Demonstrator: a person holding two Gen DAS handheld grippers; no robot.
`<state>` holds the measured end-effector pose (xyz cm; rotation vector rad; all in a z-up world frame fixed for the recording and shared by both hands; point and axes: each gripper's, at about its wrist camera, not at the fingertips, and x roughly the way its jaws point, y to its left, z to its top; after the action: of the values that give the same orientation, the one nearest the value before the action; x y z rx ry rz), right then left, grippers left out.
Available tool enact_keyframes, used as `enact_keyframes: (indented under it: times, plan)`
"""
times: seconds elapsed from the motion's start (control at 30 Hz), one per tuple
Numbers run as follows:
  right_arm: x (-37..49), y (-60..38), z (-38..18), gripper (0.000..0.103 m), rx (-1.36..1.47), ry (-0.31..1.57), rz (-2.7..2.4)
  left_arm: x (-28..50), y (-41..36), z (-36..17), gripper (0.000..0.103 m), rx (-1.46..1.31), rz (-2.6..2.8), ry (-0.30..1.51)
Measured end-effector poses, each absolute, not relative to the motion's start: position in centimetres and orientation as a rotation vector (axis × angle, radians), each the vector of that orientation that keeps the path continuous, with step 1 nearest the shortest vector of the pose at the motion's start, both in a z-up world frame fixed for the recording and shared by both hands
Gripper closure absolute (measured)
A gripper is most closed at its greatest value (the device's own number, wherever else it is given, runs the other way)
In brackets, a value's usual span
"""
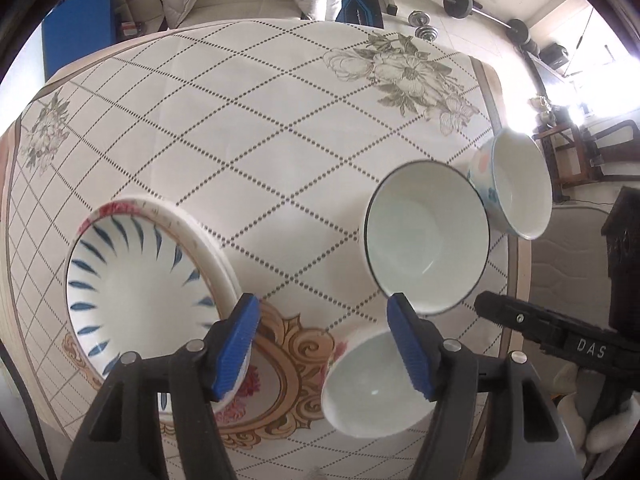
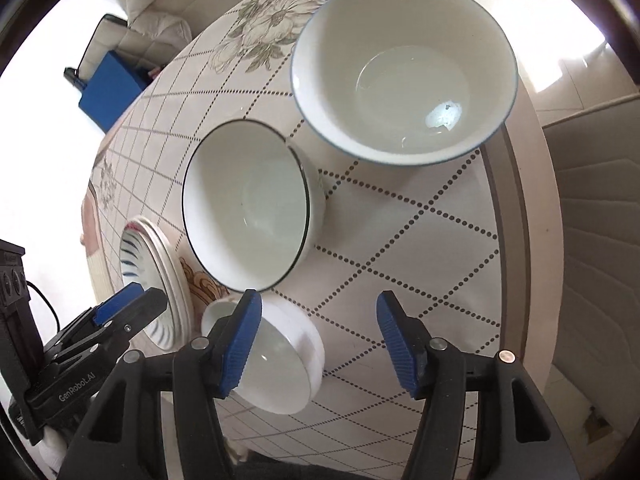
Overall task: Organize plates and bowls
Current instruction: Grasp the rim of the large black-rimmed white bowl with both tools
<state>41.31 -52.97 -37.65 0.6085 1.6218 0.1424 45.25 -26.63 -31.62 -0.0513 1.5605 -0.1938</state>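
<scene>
Roughly halfway, judging by the layout: plates are seen stacked, bowls are not yet nested. On the table (image 1: 240, 128) a blue-striped plate (image 1: 132, 280) is set on top of a floral-rimmed plate (image 1: 188, 224), at 9 o'clock in the left wrist view. Three bowls are left separate: a dark-rimmed bowl (image 1: 424, 240) at 3 o'clock, a spotted bowl (image 1: 516, 188) touching or just behind it at 2 o'clock, and a small white bowl (image 1: 372, 388) at 5 o'clock. The left gripper (image 1: 324, 348) is held above the table, fingers apart, nothing clamped; one pad overlaps the small bowl's rim in view, contact cannot be told. The right gripper (image 2: 320, 344) is likewise spread and empty, with the small white bowl (image 2: 276, 364) under its left finger. Bowl stacking is judged as the remaining work.
</scene>
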Motion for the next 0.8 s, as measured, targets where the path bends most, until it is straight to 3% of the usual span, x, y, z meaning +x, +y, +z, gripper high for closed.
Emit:
enact_keyframes:
  times: [0.37, 0.53, 0.63, 0.73, 0.8]
  plan:
    - [43.7, -53.4, -40.7, 0.041, 0.778, 1.59, 0.068, 51.6, -31.7, -37.1, 0.041, 0.079, -0.394, 1.664]
    - [44.3, -53.4, -41.8, 0.044, 0.799, 1.597, 0.054, 52.0, -33.7, -38.9, 0.058, 0.126, -0.443, 1.692]
    - [44.5, -53.2, -42.1, 0.051, 0.791, 1.6, 0.05, 51.9, -34.4, -39.3, 0.067, 0.137, -0.465, 1.7]
    - [44.8, -52.8, -42.3, 0.071, 0.779, 1.606, 0.038, 51.9, -34.8, -39.6, 0.082, 0.139, -0.465, 1.709]
    - [44.9, -52.8, -42.4, 0.089, 0.765, 1.617, 0.027, 52.1, -35.0, -39.9, 0.086, 0.138, -0.467, 1.71]
